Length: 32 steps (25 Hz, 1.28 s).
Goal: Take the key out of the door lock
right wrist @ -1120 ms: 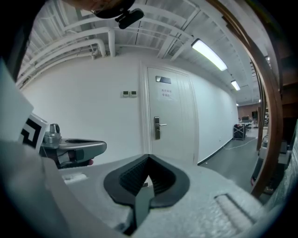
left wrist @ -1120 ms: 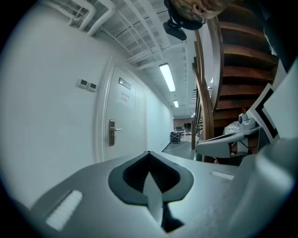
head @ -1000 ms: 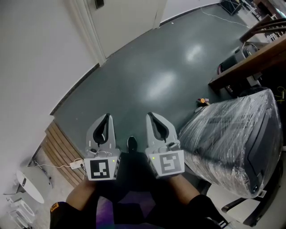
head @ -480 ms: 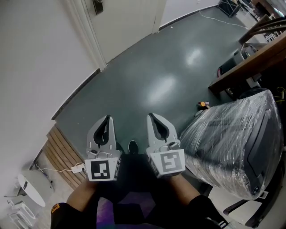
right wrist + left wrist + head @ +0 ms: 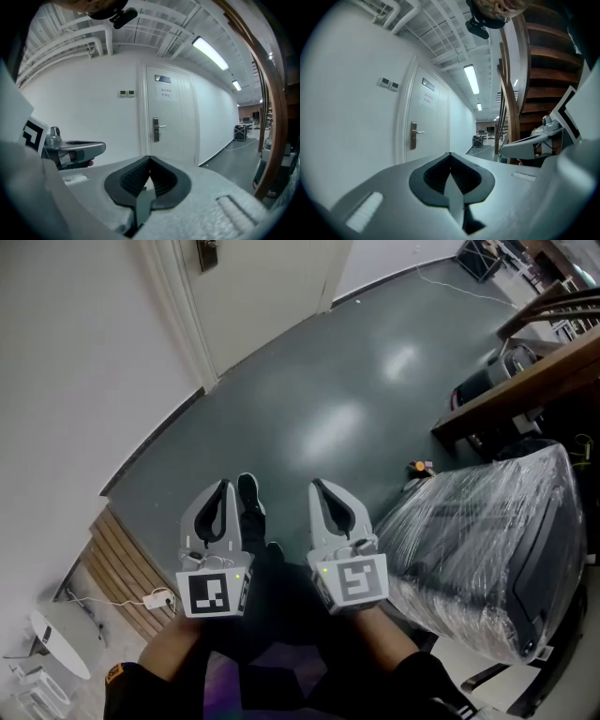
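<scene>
Though plastic-wrapped, perhaps a chair (image 5: 487, 549)

Door lock (image 5: 156, 130): tall, narrow metal plate, upright, mounted on the left edge of a white door (image 5: 180, 117), about mid-height. The door stands closed in its frame.

Lever handle (image 5: 162, 126): slim, silver-coloured, comes off the upper part of the plate and lies level, pointing right towards the middle of the door.

The left gripper view shows the same plate (image 5: 413, 135) from a more oblique angle, darker in tone, with the lever again level.

In the head view only the lower end of the plate (image 5: 207, 253) shows, at the top edge.

Key: not resolvable in any view (the lower part of the plate is too small and far off to tell).
</scene>
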Tool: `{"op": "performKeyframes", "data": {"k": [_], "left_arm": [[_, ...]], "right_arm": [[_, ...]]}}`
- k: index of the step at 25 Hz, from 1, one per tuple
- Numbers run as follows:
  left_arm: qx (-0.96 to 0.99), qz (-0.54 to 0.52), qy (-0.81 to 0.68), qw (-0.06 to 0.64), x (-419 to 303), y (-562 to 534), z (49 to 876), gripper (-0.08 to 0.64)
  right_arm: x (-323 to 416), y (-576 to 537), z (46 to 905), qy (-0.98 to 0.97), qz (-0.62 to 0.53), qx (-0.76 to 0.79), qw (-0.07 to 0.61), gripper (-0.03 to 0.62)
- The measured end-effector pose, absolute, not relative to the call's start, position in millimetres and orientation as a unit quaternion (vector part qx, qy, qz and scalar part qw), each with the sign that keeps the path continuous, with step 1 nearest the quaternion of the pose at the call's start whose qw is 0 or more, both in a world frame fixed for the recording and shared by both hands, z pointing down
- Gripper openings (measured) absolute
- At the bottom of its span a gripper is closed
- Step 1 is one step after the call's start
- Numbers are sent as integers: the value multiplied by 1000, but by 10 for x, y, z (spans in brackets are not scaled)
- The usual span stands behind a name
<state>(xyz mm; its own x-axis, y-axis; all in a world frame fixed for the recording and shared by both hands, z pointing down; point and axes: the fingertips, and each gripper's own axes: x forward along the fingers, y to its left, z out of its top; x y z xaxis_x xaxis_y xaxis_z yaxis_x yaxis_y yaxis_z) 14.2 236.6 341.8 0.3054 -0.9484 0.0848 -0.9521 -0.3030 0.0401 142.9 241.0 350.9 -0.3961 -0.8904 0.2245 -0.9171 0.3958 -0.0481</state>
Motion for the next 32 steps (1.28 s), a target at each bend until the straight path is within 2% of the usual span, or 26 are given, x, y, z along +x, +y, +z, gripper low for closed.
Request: {"op": "performKeyframes", "data": {"k": [6, 21, 32], "left_arm": [[816, 18, -577, 39, 205, 1848, 3405, 18], [816, 5, -573, 76, -340, -105, 3541, 18], [800, -21, -598, 47, -772, -1081, 3264, 18]], "right_arm": [[1460, 1886, 3539, -827, 94, 547, 85, -8], [886, -16, 3526, -829, 88, 539, 122, -8], [486, -1033, 3269, -846, 56, 520, 103, -8]]}}
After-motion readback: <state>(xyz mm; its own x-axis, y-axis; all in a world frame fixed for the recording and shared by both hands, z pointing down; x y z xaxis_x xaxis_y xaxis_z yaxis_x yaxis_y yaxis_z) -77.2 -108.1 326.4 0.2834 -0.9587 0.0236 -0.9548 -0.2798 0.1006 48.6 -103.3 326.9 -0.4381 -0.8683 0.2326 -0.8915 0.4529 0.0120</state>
